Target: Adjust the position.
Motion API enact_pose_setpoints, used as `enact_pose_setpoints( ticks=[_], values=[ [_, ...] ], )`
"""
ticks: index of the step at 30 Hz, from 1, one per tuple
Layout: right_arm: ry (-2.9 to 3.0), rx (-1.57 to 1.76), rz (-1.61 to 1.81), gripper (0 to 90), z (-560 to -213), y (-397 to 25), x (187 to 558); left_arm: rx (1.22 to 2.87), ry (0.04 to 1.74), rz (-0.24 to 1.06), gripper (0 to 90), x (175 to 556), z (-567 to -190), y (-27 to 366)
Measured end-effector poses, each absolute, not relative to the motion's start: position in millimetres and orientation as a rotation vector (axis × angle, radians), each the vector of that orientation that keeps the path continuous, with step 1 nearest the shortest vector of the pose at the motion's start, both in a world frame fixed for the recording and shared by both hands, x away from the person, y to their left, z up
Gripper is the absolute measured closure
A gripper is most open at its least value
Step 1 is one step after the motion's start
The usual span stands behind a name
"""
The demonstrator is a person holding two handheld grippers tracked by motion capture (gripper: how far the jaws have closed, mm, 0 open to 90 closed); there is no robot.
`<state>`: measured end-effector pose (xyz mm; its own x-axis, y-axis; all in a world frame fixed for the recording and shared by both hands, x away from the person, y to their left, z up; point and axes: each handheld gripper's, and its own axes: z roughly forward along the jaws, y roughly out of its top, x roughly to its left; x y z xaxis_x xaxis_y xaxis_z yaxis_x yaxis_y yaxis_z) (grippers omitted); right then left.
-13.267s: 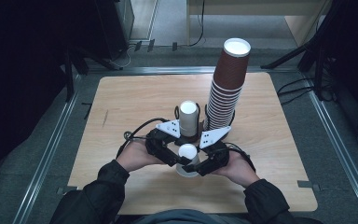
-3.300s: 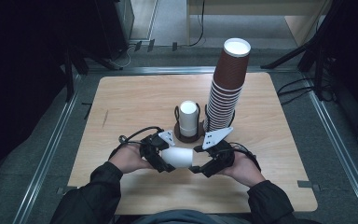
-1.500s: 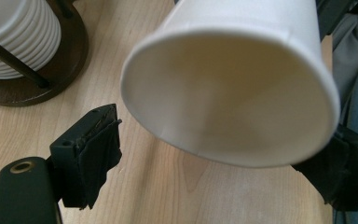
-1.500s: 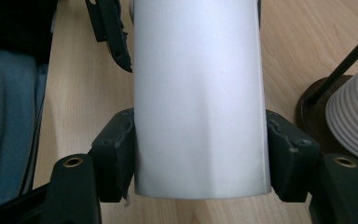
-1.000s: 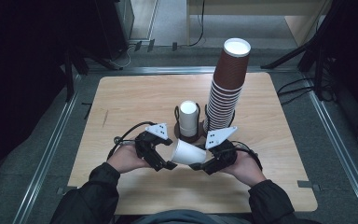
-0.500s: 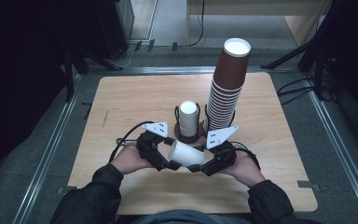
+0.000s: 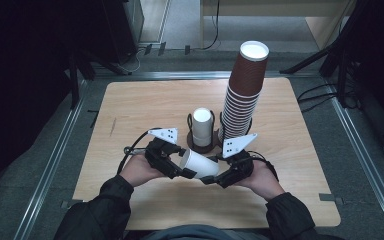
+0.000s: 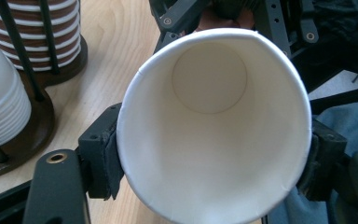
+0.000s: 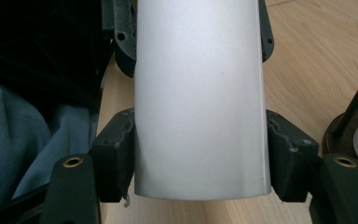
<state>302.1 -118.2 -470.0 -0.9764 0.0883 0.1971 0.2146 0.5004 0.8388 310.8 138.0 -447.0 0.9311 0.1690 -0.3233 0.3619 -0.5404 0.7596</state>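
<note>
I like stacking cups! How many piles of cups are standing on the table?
2: a tall brown pile at the back right, and a short white pile just left of it. One more white cup is held.

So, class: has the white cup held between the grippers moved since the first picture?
Yes. The white cup now lies on its side, nearer the person and farther from the cup holder than before.

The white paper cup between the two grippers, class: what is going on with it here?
A person holds one white paper cup on its side above the table, with a gripper at each end. The left gripper clamps it near the open rim; the right gripper clamps it near the base. Behind them stand a short stack of white cups and a tall stack of brown cups, each in a wire holder.
</note>
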Motion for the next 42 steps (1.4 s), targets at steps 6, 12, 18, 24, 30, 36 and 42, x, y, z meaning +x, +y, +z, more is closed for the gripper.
enact_pose_setpoints(
  ticks=[6, 12, 18, 24, 30, 36, 42],
  values=[
    [-2.583, -0.279, -1.461, 30.7, -470.4, -117.8, 303.0, 2.168, 0.370, -0.264, 27.9, 310.5, -446.5, 138.5],
    [-2.612, -0.353, -1.402, 24.4, -473.9, -118.0, 306.5, 2.186, 0.384, -0.258, 28.2, 313.4, -446.4, 144.1],
    [-2.659, -0.389, -1.355, 24.2, -477.3, -119.2, 308.4, 2.214, 0.396, -0.235, 28.2, 314.2, -446.9, 147.0],
    [-2.711, -0.379, -1.290, 24.3, -481.2, -116.1, 307.1, 2.247, 0.410, -0.205, 28.9, 314.5, -447.3, 148.1],
    [-2.739, -0.380, -1.255, 24.3, -483.4, -115.2, 307.2, 2.293, 0.409, -0.190, 29.5, 314.4, -447.3, 145.9],
    [-2.775, -0.371, -1.229, 24.3, -485.6, -113.7, 307.0, 2.370, 0.402, -0.144, 29.5, 314.6, -449.2, 142.1],
    [-2.795, -0.366, -1.189, 24.6, -488.5, -110.8, 306.4, 2.471, 0.418, -0.132, 29.4, 315.6, -456.7, 135.5]
  ],
)
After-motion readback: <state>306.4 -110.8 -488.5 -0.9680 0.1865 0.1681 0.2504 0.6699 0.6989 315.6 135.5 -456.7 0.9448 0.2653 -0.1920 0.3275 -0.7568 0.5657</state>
